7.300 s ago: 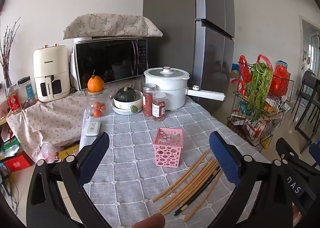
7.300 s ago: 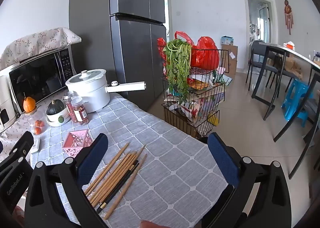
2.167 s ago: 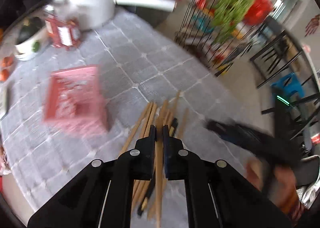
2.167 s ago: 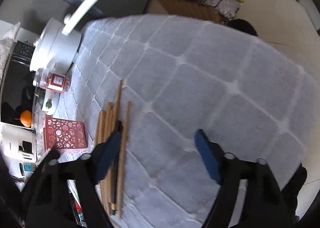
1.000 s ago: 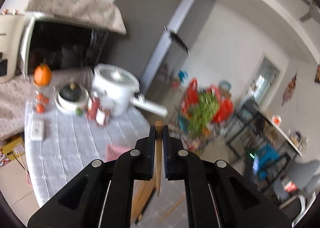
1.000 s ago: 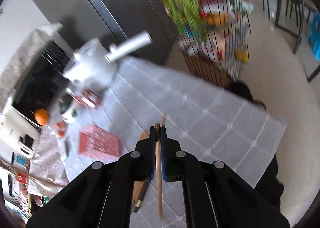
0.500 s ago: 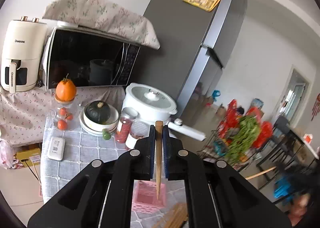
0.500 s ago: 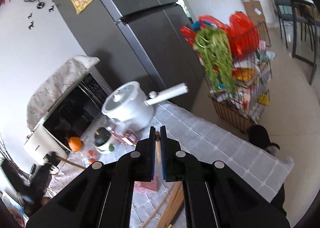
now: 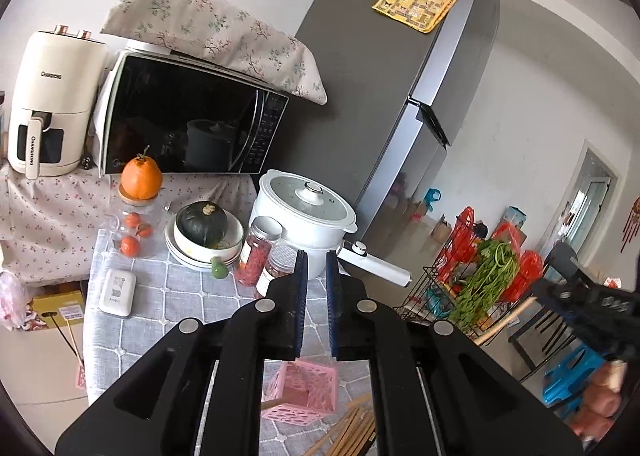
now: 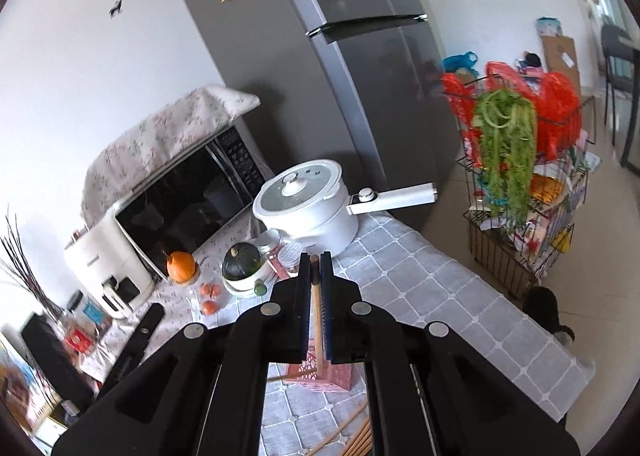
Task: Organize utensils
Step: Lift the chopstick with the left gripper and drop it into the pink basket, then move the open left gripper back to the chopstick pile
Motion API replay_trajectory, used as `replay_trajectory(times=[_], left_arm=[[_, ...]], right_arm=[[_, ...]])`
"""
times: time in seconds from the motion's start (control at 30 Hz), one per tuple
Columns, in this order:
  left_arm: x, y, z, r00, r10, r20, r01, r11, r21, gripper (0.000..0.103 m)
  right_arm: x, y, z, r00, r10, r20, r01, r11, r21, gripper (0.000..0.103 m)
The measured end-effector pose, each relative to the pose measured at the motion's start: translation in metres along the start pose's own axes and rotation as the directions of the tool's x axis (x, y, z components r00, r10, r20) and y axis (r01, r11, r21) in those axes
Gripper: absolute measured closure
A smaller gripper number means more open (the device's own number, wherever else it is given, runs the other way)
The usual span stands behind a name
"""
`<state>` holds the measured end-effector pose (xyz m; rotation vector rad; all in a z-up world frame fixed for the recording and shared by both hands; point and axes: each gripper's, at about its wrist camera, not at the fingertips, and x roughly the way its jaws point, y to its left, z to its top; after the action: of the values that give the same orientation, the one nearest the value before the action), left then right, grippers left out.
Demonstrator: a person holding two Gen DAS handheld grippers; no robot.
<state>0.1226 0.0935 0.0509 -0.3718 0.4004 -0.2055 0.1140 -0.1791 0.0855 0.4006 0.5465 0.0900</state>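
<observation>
A pink perforated basket (image 9: 304, 390) stands on the grey checked tablecloth below my left gripper (image 9: 313, 260). One wooden chopstick (image 9: 274, 402) leans in the basket. The left jaws stand slightly apart with nothing between them. More wooden chopsticks (image 9: 352, 432) lie on the cloth in front of the basket. My right gripper (image 10: 315, 260) is shut on a wooden chopstick (image 10: 319, 332) held upright above the basket (image 10: 320, 374). Loose chopsticks (image 10: 340, 436) also show at the bottom of the right wrist view.
A white pot (image 9: 306, 212) with a long handle, two red jars (image 9: 256, 252), a bowl with a dark squash (image 9: 202, 222), a white remote (image 9: 117, 292) and small oranges stand behind the basket. A microwave (image 9: 180, 124) and grey fridge (image 9: 384, 104) are behind; a wire rack (image 10: 520, 184) stands right of the table.
My left gripper has let go of its chopstick, which now leans in the basket, and its jaws have parted slightly. The right gripper still holds its chopstick, now over the basket.
</observation>
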Motion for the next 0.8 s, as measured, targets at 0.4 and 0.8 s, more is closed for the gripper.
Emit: replay_trajectory(times=[0.4,0.8], left_arm=[[-0.008,0.018,0.002,1.0,0.012,-0.009,-0.012,0.998,-0.057,0.094],[-0.002,0.003,-0.006,0.999,-0.002,-0.051,0.001,1.0,-0.01,0.075]], right_arm=[[0.053,0.033,-0.002,0.999,-0.028,-0.03,0.027,0.999,-0.042,0.098],[0.053,0.009,-0.023,0.996,-0.092,0.015,0.092,0.996,-0.008,0.026]])
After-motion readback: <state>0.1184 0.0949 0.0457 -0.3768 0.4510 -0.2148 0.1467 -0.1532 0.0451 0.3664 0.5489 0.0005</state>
